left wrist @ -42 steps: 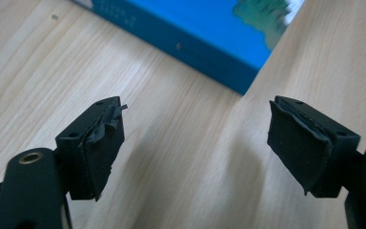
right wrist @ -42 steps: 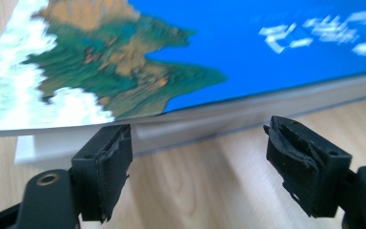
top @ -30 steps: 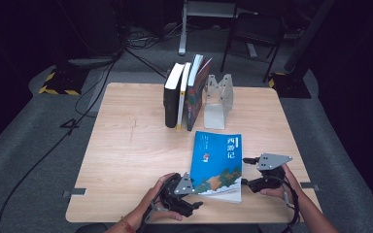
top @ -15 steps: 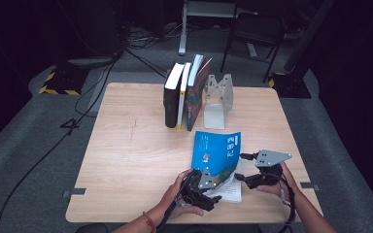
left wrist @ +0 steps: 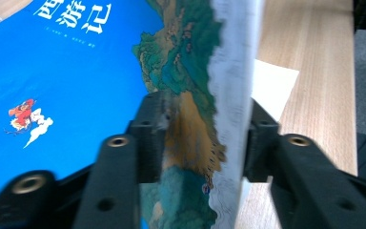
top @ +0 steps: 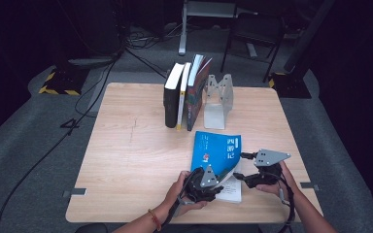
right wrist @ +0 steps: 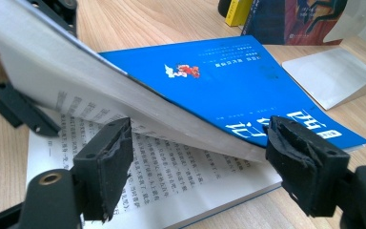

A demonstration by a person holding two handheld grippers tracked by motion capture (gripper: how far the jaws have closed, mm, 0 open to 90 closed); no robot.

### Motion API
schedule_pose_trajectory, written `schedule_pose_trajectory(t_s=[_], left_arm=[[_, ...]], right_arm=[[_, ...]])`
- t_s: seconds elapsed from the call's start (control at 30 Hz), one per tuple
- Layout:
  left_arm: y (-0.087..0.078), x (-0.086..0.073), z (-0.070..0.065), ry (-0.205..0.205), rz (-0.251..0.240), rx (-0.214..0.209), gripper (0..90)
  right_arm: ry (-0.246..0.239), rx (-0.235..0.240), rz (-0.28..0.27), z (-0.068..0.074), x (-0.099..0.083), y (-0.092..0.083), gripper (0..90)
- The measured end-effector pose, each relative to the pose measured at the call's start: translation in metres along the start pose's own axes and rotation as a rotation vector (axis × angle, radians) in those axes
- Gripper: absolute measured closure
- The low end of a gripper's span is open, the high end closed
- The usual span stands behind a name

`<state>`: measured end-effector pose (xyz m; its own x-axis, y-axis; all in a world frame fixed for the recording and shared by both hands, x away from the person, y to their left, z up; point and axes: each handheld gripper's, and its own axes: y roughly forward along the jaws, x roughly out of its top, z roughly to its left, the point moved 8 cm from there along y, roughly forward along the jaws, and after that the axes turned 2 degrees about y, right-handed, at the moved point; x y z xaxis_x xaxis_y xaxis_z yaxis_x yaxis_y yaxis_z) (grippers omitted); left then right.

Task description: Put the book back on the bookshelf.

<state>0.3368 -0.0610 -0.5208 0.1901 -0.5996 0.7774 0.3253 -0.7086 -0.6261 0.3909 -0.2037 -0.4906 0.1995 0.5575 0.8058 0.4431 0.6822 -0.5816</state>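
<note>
A blue paperback (top: pixel 218 148) lies on the near right of the wooden table (top: pixel 126 160). Its near part is lifted, with printed pages showing below. My left gripper (top: pixel 212 180) is at the book's near left corner. In the left gripper view the book (left wrist: pixel 66 62) runs between the left gripper's (left wrist: pixel 202 129) jaws, which have just been closing; their pads press on the cover and a thick wad of pages. My right gripper (top: pixel 242 166) is at the book's right edge. In the right gripper view my right gripper (right wrist: pixel 200 157) stands open around the raised pages of the book (right wrist: pixel 228 81), not touching them.
Several books (top: pixel 184 92) stand upright in a row at the back of the table, against a bent metal bookend (top: pixel 218 99). The bookend's flat foot (right wrist: pixel 333 76) lies just beyond the blue book. The left half of the table is bare wood.
My left gripper has moved right onto the book's near corner and closed on it. The cover and a wad of pages have risen off the open pages. The right gripper has stayed put.
</note>
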Motion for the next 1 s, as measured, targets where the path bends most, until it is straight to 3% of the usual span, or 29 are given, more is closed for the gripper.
schedule_pose_trajectory(t_s=[0.1,0.2,0.33,0.5,0.57,0.67,0.73,0.9,1.0], left_arm=[[-0.005,0.003,0.0,0.038,0.0,0.038,74.0],[-0.011,0.003,0.003,0.022,-0.013,0.023,78.5],[-0.024,-0.003,0.009,0.01,-0.012,-0.006,80.9],[-0.042,-0.016,0.018,0.039,-0.007,-0.013,82.0],[-0.051,-0.022,0.022,0.033,-0.003,-0.01,82.2],[-0.063,-0.032,0.028,0.056,0.011,-0.009,82.1],[-0.07,-0.039,0.031,0.059,0.013,-0.03,81.7],[-0.085,-0.052,0.043,0.038,0.022,-0.015,80.6],[-0.093,-0.058,0.05,0.038,0.026,0.017,79.8]], right_arm=[[-0.011,-0.016,-0.008,0.0,0.003,0.0,27.6],[-0.006,-0.01,-0.019,-0.001,0.003,-0.002,27.7],[-0.01,0.021,-0.027,0.002,0.005,-0.001,28.4],[-0.025,0.061,-0.035,0.006,0.01,0.005,26.1],[-0.037,0.073,-0.034,0.008,0.013,0.01,26.9],[-0.062,0.092,-0.036,0.011,0.017,0.018,28.1],[-0.087,0.1,-0.023,0.014,0.018,0.025,27.9],[-0.141,0.137,0.012,0.017,0.016,0.043,41.0],[-0.132,0.138,0.004,0.01,0.012,0.046,51.5]])
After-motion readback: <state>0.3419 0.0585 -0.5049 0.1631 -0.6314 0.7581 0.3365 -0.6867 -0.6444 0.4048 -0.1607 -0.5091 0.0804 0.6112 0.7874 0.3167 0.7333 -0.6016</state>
